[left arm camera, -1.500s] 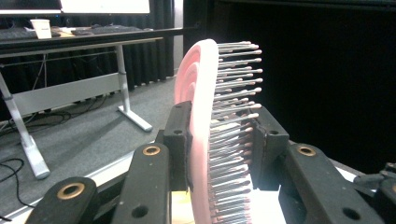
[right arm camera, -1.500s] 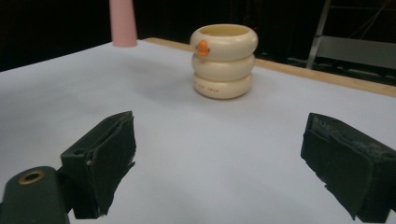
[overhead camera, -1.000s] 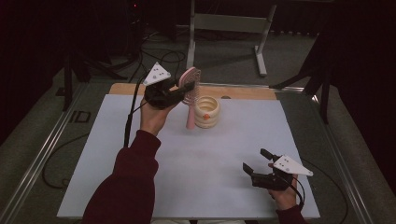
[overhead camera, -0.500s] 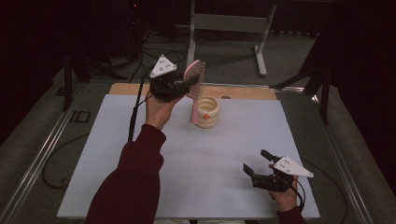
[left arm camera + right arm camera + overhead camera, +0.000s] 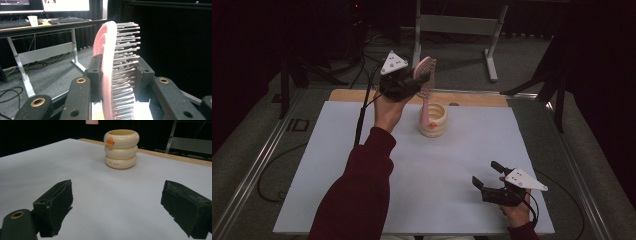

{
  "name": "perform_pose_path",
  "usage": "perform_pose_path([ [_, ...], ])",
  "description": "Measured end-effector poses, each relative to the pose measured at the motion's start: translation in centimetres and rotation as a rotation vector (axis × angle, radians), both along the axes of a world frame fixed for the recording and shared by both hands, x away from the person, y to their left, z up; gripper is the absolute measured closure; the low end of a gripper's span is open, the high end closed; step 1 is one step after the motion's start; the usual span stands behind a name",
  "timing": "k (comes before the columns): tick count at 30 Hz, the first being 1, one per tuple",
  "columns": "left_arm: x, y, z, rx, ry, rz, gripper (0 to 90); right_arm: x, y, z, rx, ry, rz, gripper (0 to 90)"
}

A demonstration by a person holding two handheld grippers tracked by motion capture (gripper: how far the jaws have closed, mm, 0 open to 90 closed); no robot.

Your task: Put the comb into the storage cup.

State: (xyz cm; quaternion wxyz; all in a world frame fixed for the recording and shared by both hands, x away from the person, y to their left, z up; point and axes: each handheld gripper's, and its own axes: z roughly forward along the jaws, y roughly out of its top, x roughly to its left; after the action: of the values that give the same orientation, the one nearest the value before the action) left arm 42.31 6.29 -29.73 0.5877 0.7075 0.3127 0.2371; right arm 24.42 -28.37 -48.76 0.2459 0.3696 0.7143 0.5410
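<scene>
A pink hairbrush (image 5: 426,85) hangs upright over a cream ringed cup (image 5: 433,120) at the back of the table, handle pointing down, its tip near the cup's mouth. My left gripper (image 5: 421,79) is shut on the brush head. In the left gripper view the jaws clamp the pink brush (image 5: 106,65) by its back and its bristles. My right gripper (image 5: 486,175) rests open near the table's front right, nothing between its fingers. The right gripper view shows the cup (image 5: 121,148) standing well ahead, with an orange mark on its top ring, and the brush's handle tip (image 5: 92,121) above it.
The white table top (image 5: 362,165) has a wooden strip (image 5: 472,100) along its far edge. A metal stand (image 5: 457,30) and cables lie on the floor behind. A desk with monitors and a paper cup (image 5: 32,20) stands farther back.
My left gripper has lifted the hairbrush higher, raising it out of the cup. The right gripper has stayed in place.
</scene>
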Motion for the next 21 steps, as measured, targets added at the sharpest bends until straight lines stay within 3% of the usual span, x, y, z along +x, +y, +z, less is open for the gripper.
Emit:
perform_pose_path([
  [11,0.8,-0.8,-0.7,-0.021,0.010,0.033,65.7,-0.1,0.1,0.0,-0.001,0.000,0.011,10.4],
  [21,1.6,-1.9,-1.1,-0.007,0.011,0.047,65.7,-0.3,0.0,0.0,0.002,-0.002,0.009,10.4],
])
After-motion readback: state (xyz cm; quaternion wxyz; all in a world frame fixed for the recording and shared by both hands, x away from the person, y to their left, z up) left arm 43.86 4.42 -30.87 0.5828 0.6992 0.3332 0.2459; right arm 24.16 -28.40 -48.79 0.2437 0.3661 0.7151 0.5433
